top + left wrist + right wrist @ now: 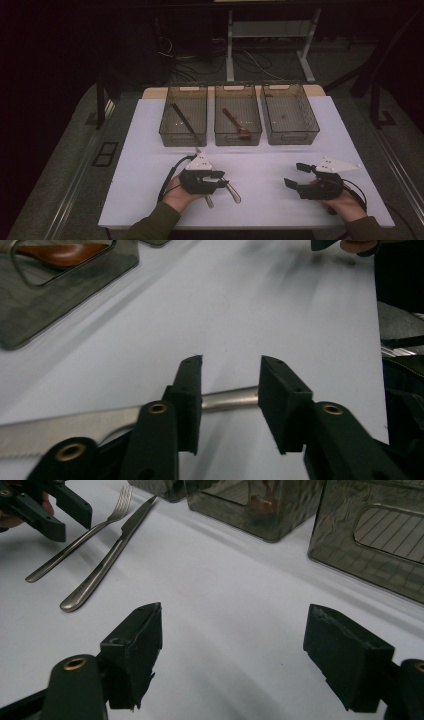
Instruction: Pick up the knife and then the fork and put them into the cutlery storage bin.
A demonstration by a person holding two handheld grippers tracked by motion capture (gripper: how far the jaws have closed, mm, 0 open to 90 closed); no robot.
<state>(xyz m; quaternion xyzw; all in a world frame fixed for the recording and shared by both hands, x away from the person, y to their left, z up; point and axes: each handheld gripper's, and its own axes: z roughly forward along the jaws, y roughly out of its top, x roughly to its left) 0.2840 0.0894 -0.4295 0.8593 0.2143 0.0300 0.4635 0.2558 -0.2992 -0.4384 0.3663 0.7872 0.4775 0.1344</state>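
White counter carrying three clear bins in a row at the back. Left gripper low over a knife, fingers parted around its handle, not pressing. Right gripper apart, fingers spread wide on nothing. Knife flat on counter beside a fork.

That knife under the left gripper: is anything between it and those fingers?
Nothing visible. The knife lies on the white table, its handle crossing the gap between the left gripper's open fingers, with bare table around it.
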